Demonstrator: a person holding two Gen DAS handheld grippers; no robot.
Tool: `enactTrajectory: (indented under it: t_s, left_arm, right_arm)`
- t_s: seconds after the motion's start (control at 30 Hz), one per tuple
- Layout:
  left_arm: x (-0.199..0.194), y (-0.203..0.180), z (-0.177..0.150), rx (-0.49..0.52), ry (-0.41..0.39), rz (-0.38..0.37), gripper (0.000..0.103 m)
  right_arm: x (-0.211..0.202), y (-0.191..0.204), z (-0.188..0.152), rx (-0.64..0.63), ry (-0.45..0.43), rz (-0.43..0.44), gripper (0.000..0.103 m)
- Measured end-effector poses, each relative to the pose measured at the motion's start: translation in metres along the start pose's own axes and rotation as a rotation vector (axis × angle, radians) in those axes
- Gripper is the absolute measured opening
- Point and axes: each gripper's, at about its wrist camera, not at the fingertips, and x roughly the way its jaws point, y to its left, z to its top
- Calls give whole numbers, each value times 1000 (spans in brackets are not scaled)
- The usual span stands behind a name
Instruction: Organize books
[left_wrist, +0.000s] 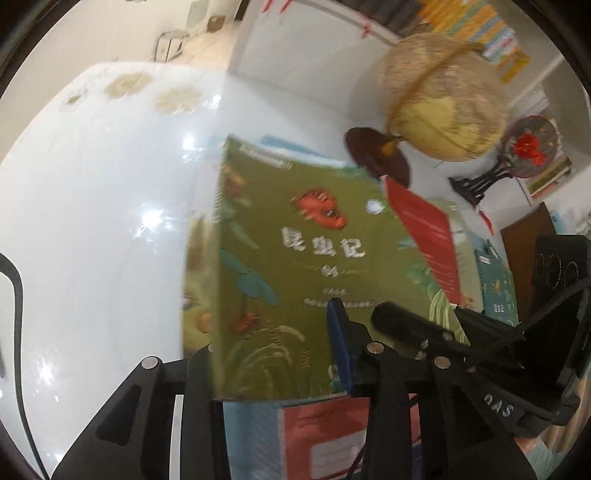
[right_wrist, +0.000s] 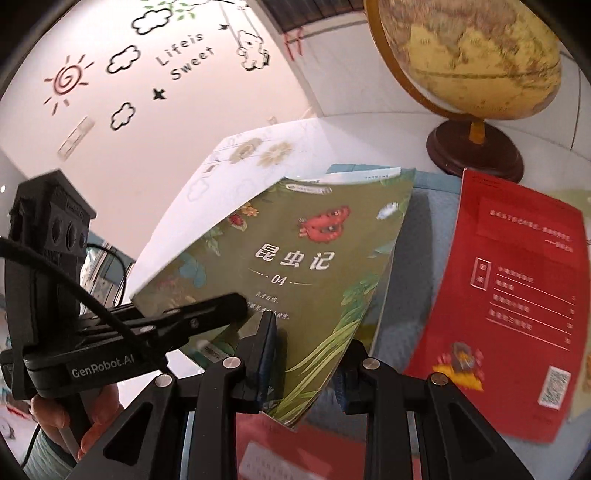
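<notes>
Two grippers meet at the near edge of one thin paperback, the green insect book (right_wrist: 295, 266), whose glossy cover bears a red bug, leaf drawings and white Chinese characters. It is held tilted above the glossy white table (left_wrist: 92, 221), its cover bowing slightly. The right gripper (right_wrist: 306, 363) is clamped on the book's lower edge, blue pads pressing the cover from both sides. The left gripper (left_wrist: 277, 347) straddles the same edge; one blue pad shows beside the cover, the other finger is hidden behind the book, so I cannot tell whether it presses.

Beneath lie other flat books: a red book (right_wrist: 517, 295) with white text and a QR code, just beside a pale blue one (right_wrist: 424, 229), and a red-and-white cover (left_wrist: 325, 435) cut off at the frame's bottom. A round, yellowed globe (right_wrist: 472, 51) on a dark wooden base stands behind them. The left view is motion-blurred, and a small framed red ornament (left_wrist: 528, 147) on a black stand is hard to make out.
</notes>
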Motion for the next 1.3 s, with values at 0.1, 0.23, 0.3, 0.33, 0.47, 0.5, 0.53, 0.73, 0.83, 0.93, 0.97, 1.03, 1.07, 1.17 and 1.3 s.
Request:
enactTrajectory:
  t_s: [0.1,0.23,0.3,0.33,0.47,0.5,0.53,0.73,0.83,0.93,0.97,1.03,1.07,1.17,1.3]
  left_arm:
    - [5,16,-3,-19,39,33,35]
    - [13,33,-11,-27,76,97,32]
    - [15,37,-14,-46,79,83,32]
    - [15,38,-15,-45,77,90,32]
    - [16,42,-14,-42,61,115,32]
    - [18,43,-12,-42,59,119,32]
    - [20,42,-9,-43,53,135,32]
    - [29,51,12,-43,29,135,33]
    - [35,53,21,-48,47,93,37]
    - [41,54,28,-50,56,78,40]
    - [41,54,29,-44,53,76,40]
    - [43,52,32,-27,50,84,40]
    - [43,51,33,-20,49,89,40]
    - [43,49,34,-16,49,100,40]
    - [40,49,27,-29,37,94,40]
  right_arm:
    - [15,-3,1,10,26,-16,26]
    - [25,-10,1,39,52,-44,26]
    - [28,-14,1,63,62,-40,26]
    - [29,-15,3,71,65,-37,26]
    - [31,-6,7,27,65,-68,26]
    - [32,-4,7,21,65,-83,26]
    - [33,-4,6,28,71,-91,26]
    - [24,-27,-7,161,54,-82,30]
    - [23,-32,-10,177,48,-72,32]
    - [21,-29,-11,162,58,-64,35]
    - [21,-28,-12,163,63,-53,35]
    - [21,-25,-15,165,65,-44,36]
    - [20,-23,-18,160,67,-43,36]
    - [21,-17,-23,141,67,-54,36]
    - [21,-20,-20,163,55,-63,36]
